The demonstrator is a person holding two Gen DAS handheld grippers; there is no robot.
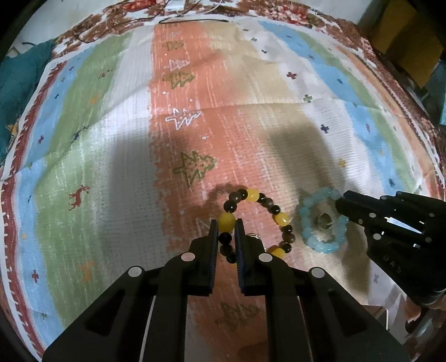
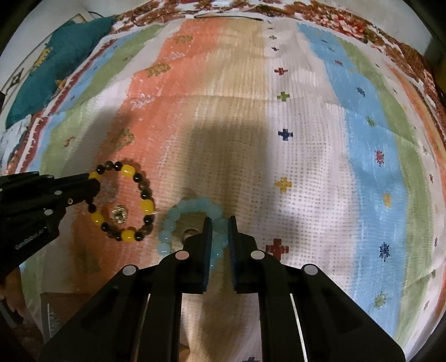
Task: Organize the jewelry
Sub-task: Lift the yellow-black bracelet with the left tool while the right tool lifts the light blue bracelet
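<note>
A bracelet of yellow and dark brown beads lies on the striped cloth, and my left gripper is shut on its left side. Just right of it is a pale blue bead bracelet; my right gripper is shut on its right side. A small silver ring sits inside the blue loop. A gold ornate ring rests inside the yellow and brown loop; in the left wrist view only its edge shows beside a finger.
The patterned cloth covers the whole surface, with a red floral border at the far edge. A teal cushion lies at the far left. Thin dark cables run along the back edge.
</note>
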